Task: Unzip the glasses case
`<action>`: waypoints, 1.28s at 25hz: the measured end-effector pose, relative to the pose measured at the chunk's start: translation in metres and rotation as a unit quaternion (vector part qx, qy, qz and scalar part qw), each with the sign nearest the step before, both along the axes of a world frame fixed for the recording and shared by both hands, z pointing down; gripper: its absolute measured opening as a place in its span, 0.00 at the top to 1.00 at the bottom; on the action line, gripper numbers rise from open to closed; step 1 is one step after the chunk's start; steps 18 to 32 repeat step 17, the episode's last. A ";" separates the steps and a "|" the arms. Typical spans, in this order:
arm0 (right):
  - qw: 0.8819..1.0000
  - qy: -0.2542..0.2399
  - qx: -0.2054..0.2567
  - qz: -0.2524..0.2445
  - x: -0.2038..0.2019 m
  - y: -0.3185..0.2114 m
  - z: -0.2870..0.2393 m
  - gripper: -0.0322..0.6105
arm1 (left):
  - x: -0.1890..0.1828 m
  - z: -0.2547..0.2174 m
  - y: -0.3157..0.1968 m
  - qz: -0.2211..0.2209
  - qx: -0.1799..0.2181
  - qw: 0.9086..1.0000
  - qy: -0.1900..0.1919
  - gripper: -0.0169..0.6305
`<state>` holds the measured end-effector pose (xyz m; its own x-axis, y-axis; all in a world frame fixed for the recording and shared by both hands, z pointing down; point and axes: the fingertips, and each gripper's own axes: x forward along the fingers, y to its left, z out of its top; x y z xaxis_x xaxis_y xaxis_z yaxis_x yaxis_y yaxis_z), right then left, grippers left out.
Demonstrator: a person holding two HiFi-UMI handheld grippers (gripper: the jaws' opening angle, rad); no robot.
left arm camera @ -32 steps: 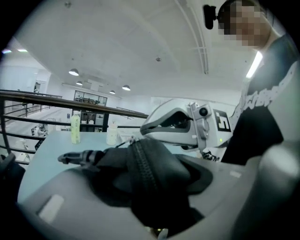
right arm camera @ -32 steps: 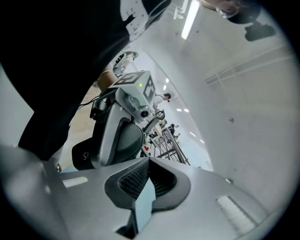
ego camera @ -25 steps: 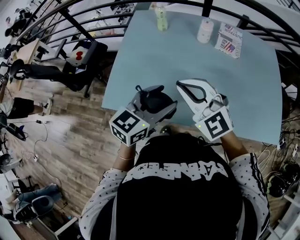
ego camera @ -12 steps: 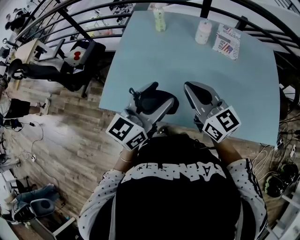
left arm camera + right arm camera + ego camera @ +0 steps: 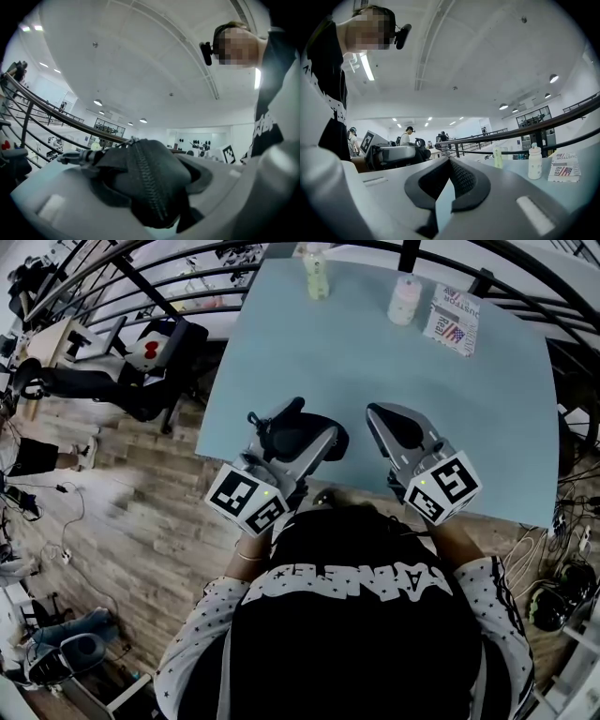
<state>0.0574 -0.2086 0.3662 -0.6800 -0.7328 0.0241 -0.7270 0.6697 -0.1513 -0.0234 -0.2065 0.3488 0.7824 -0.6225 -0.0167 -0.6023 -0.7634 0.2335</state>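
Note:
The black glasses case (image 5: 302,440) sits between the jaws of my left gripper (image 5: 292,430), which is shut on it just above the near edge of the pale blue table (image 5: 375,352). In the left gripper view the glasses case (image 5: 145,183) fills the jaws, its zipper teeth face the camera, and a small metal clasp (image 5: 77,158) sticks out to the left. My right gripper (image 5: 380,415) hovers beside it on the right, apart from the case. In the right gripper view the right gripper (image 5: 449,164) is shut with nothing between its pads.
At the table's far edge stand two small bottles (image 5: 317,273) (image 5: 405,298) and a printed packet (image 5: 454,320). A dark metal railing (image 5: 169,298) runs behind and to the left of the table. The person's body is close against the near edge.
My left gripper has shifted left with the case. The right gripper has rolled about its own axis, so its marker cube faces differently. The gap between the two grippers has widened.

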 end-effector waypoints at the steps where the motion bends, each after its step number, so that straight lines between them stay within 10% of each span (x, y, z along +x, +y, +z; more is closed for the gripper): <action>1: 1.000 0.000 -0.001 -0.001 0.000 0.001 0.000 0.95 | -0.001 0.000 0.000 -0.002 -0.001 1.000 0.000 0.97; 32: 1.000 0.002 -0.003 -0.004 -0.007 -0.004 0.000 0.95 | -0.010 0.000 -0.005 -0.006 -0.003 1.000 0.001 0.97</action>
